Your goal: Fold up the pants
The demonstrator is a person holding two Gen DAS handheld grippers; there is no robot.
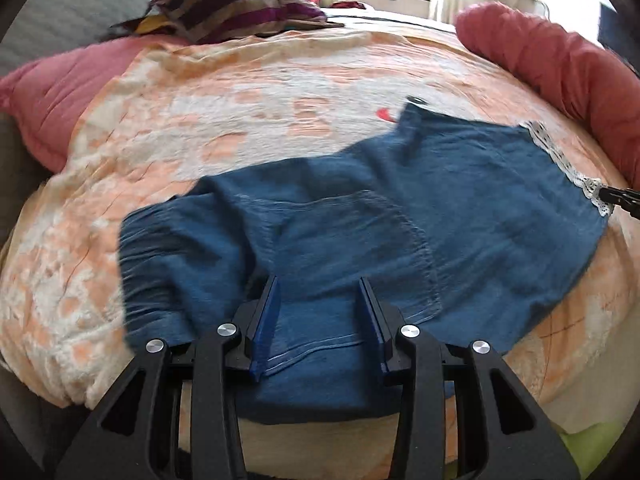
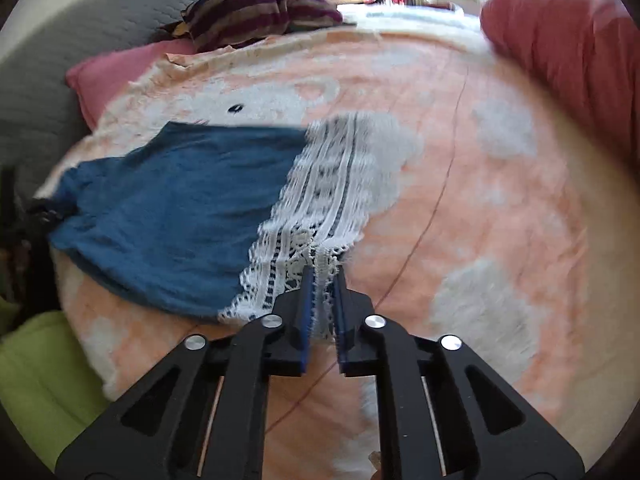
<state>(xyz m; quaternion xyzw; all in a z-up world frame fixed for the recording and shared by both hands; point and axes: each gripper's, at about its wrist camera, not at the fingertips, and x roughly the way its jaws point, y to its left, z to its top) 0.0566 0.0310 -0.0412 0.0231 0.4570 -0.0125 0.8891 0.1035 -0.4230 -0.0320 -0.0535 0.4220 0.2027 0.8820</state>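
Note:
Blue pants (image 1: 460, 200) with a white lace hem (image 1: 560, 160) lie spread on a peach and white bedspread (image 1: 240, 120). My left gripper (image 1: 320, 284) is open, its jaws wide apart over the near waist end of the pants. My right gripper (image 2: 323, 274) is shut on the lace hem (image 2: 332, 184) at the leg end of the pants (image 2: 180, 200). Its black tip shows in the left wrist view (image 1: 620, 196) at the hem's right edge.
A pink pillow (image 1: 52, 96) lies at the left, a red bolster (image 1: 560, 52) at the right. A striped purple cushion (image 1: 232, 8) sits at the bed's far end. A green item (image 2: 36, 372) lies beside the bed's near left.

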